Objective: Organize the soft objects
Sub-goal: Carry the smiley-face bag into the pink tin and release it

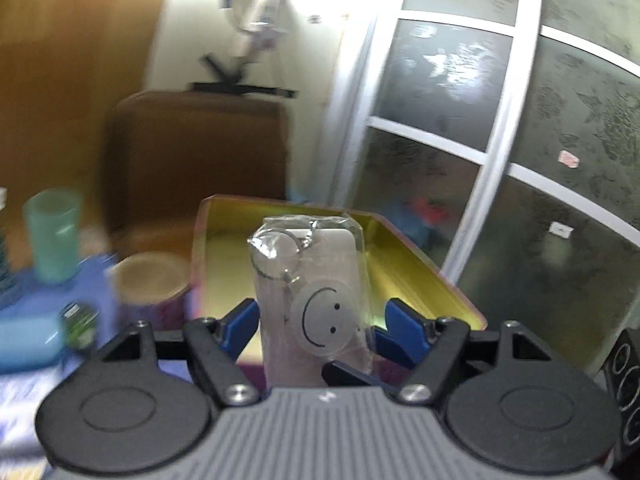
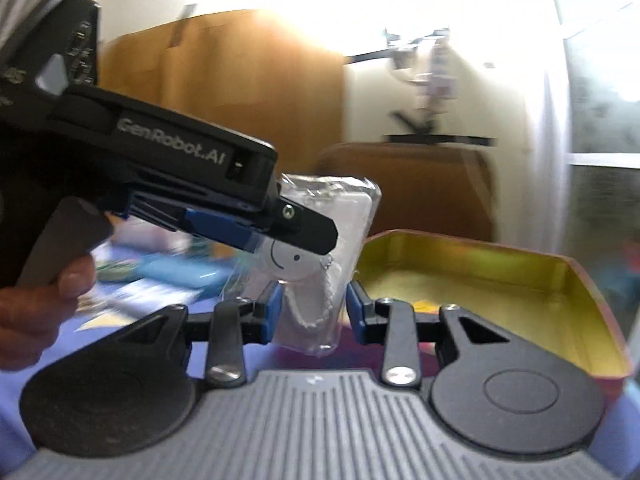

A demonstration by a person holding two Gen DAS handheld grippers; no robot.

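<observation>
A white soft packet point(image 1: 308, 280) in clear wrap, with a smiley-face disc and a short cord, hangs in the air in front of an open tin box point(image 1: 420, 264) with a yellow inside. My left gripper point(image 1: 320, 316) is shut on the packet's middle, blue pads on both sides. In the right wrist view the left gripper point(image 2: 316, 232) comes in from the left, clamped over the packet point(image 2: 352, 216) at the smiley face. Below it, my right gripper point(image 2: 312, 308) has its blue pads pressed against the packet's lower end. The tin box point(image 2: 480, 256) lies just right of it.
A green cup point(image 1: 52, 236), a round tin point(image 1: 150, 280), a small green jar point(image 1: 80, 324) and a blue case point(image 1: 28, 340) stand left on a blue-purple cloth. A brown chair point(image 1: 200, 148) is behind, a frosted glass door point(image 1: 520, 160) right. A person's hand point(image 2: 32, 304) holds the left handle.
</observation>
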